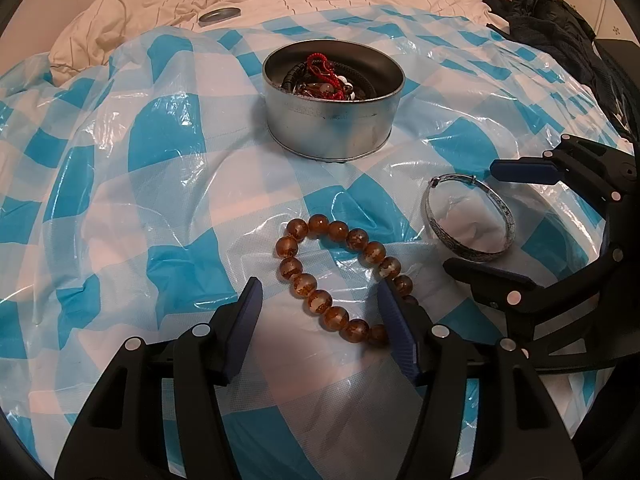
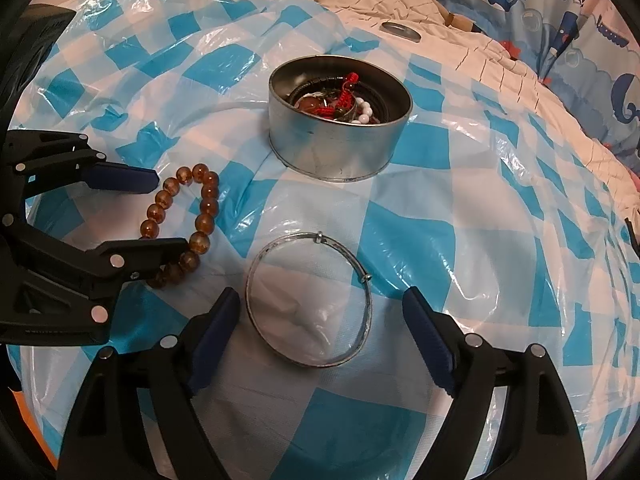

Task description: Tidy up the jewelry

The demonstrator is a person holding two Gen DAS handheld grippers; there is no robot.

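**Two bracelets are waiting on the sheet, one before each gripper**

A round metal tin [image 1: 334, 118] is standing open on the blue-and-white checked plastic sheet [image 1: 160, 208], and it is already holding several pieces: red cord, dark beads, white beads. Its lid [image 1: 219, 15] is lying well apart on the cream quilt [image 1: 120, 12] behind, probably so that the opening is staying free for dropping things in.

Two pieces are lying outside the tin, side by side, near to each other but not touching. The amber bead bracelet [image 1: 332, 276] is lying in front of the left gripper [image 1: 320, 300], and the silver bangle [image 2: 310, 300] in front of the right gripper [image 2: 322, 308]. This placing is giving each hand its own piece, I think.

The left gripper is standing spread, with the near part of the bead loop between its jaws; the right-hand finger is lying just beside the beads, but it is not pinching them. The right gripper is standing spread wide around the bangle, and its pads are not pressing on the ring. Neither piece is lifted yet.
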